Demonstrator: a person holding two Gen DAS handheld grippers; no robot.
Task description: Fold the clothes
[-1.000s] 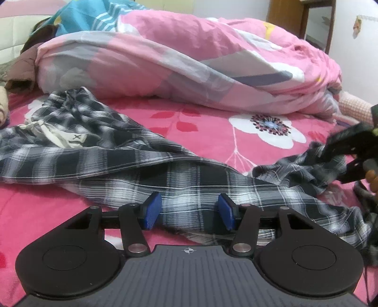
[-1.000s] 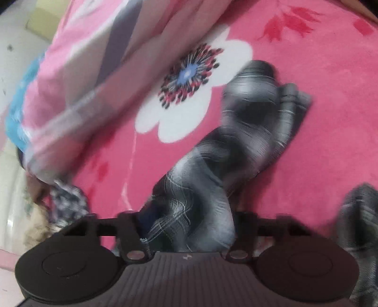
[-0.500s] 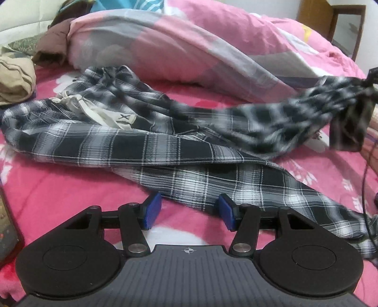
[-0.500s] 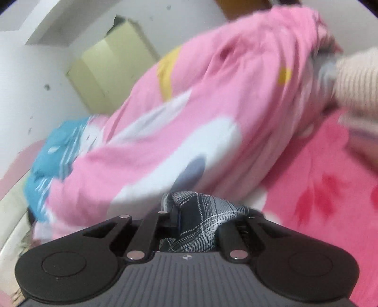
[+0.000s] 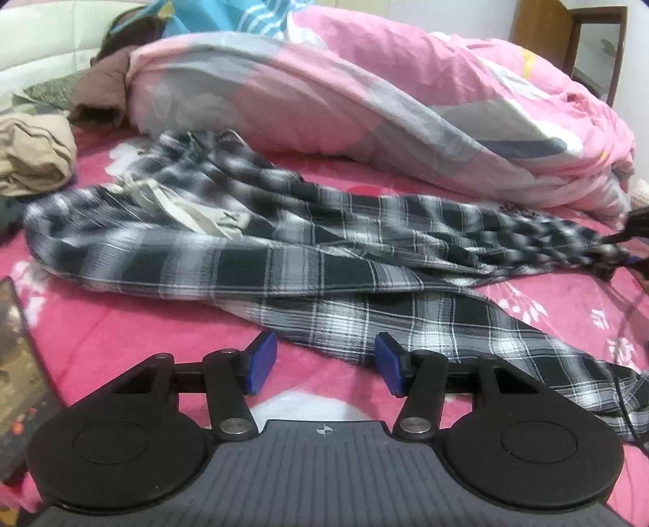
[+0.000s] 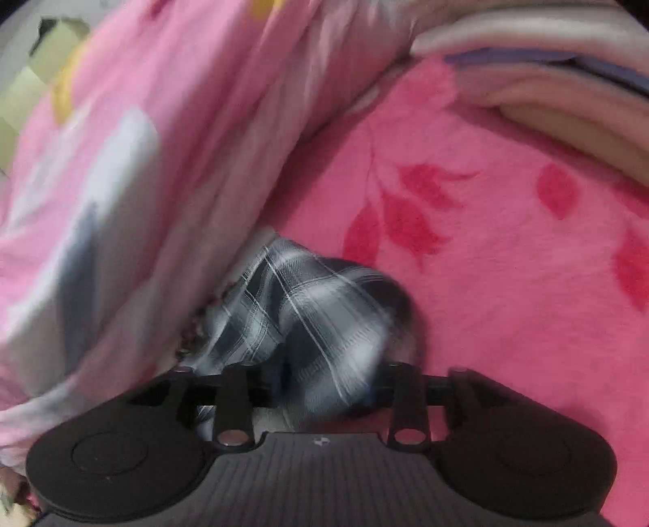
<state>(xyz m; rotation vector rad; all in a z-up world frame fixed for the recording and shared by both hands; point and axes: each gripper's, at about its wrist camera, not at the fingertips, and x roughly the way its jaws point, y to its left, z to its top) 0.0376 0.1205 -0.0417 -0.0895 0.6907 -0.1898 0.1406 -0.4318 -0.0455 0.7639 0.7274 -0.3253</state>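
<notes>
left gripper (image 5: 324,365): jaws wide apart, nothing between them; blue pads (image 5: 261,362) hover just short of the near edge of the trousers
right gripper (image 6: 324,385): jaws closed in on a bunched end of the trousers; frame is blurred, pads hidden by cloth
right gripper, far view (image 5: 632,247): at right edge, one trouser leg runs taut-ish to it
trousers (image 5: 308,275): spread lengthwise across the bed, waist end at left, two legs reaching right; near leg crosses right in front of the left jaws
trousers, right view (image 6: 308,308): rumpled lump rising out of the jaws, pressed against the duvet
fabric: thin woven plaid, black, grey and white; creased, waist gathered
drawstring (image 5: 178,202): cream cord, loose on the waist
bedsheet (image 5: 121,316): fuzzy hot pink, white flowers, red leaves
duvet (image 5: 365,93): puffy, pink with grey and white patches, heaped behind the trousers
beige cloth (image 5: 32,158): crumpled, far left
room: wooden furniture (image 5: 568,36) at back right, white wall
</notes>
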